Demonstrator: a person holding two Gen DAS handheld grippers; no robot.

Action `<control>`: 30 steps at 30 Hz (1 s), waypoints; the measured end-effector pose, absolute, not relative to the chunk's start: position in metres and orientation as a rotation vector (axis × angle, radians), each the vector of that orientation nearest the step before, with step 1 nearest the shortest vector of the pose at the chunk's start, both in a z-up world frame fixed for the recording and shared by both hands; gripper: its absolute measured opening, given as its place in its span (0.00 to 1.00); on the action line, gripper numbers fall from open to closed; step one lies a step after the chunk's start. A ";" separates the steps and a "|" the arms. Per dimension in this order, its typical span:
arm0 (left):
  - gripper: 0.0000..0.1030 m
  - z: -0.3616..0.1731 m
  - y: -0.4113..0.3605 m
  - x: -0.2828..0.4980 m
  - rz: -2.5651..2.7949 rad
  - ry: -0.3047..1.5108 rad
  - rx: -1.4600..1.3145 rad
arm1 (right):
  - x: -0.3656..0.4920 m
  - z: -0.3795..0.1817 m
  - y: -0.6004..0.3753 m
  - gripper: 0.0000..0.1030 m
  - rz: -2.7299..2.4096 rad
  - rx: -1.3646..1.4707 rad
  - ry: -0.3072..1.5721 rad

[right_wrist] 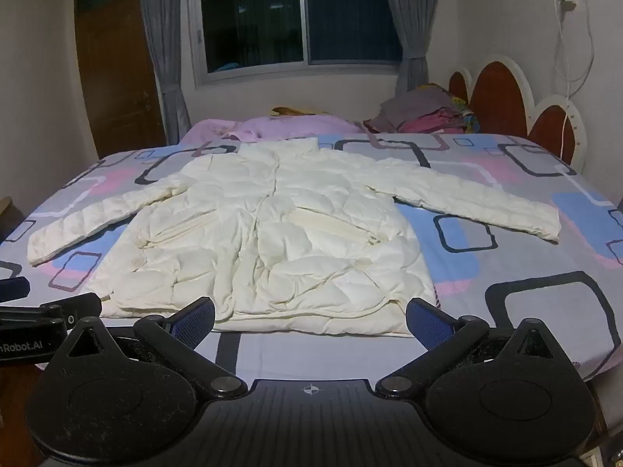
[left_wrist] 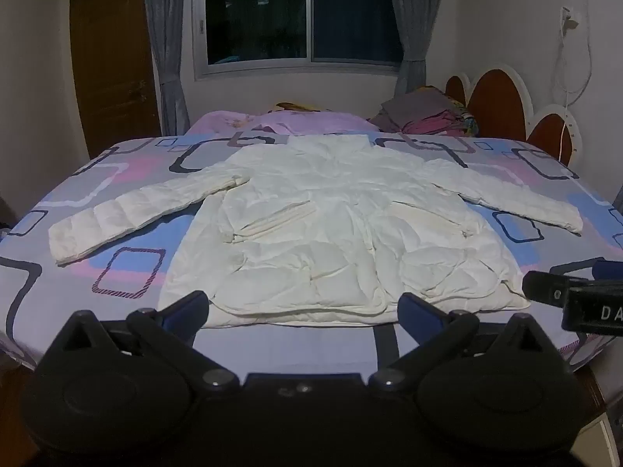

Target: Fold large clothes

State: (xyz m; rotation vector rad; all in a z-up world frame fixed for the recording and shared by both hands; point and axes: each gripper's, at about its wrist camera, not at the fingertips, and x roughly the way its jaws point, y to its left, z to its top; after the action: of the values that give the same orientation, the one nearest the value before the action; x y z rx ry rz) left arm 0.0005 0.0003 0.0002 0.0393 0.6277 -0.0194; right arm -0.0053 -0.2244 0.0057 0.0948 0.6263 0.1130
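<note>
Two grippers sit nearest you, both spread wide and grasping nothing. Your left gripper (left_wrist: pixel 301 309) holds its blue-padded fingers (left_wrist: pixel 187 307) apart just short of the jacket's hem, above the bed's near edge. Your right gripper (right_wrist: pixel 311 317) does the same, its pads (right_wrist: pixel 428 321) framing the hem's right half; its black body also enters the left wrist view at the right margin.

Beyond the fingers, a white quilted puffer jacket (left_wrist: pixel 323 233) lies flat and front-up on the bed, hem toward you and collar away from you. Its front zip (right_wrist: pixel 268 202) runs up the middle, closed as far as you can see. The two sleeves (right_wrist: pixel 89 222) stretch outward to either side, cuffs resting on the bedsheet (left_wrist: pixel 128 268), which is patterned with rounded rectangles in blue, pink and grey.

Past the collar lies a pink blanket (right_wrist: pixel 280 124), and to its right a pile of folded clothes (right_wrist: pixel 424 113) beside the scalloped headboard (right_wrist: pixel 498 97). At the far wall stand a dark window (left_wrist: pixel 300 15) with grey curtains (left_wrist: pixel 167 50) and a wooden door (left_wrist: pixel 113 62).
</note>
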 end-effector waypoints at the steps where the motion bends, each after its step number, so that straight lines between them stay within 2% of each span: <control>1: 1.00 0.000 0.000 0.001 -0.022 0.628 0.036 | -0.005 0.006 -0.224 1.00 0.111 0.090 0.625; 30: 1.00 0.002 -0.004 0.002 -0.027 0.618 0.034 | -0.004 0.011 -0.223 1.00 0.103 0.101 0.618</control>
State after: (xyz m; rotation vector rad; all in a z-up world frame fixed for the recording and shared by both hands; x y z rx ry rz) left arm 0.0022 -0.0038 0.0017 0.0340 0.6178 -0.0270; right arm -0.0042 -0.2229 0.0107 0.1015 0.6178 0.1033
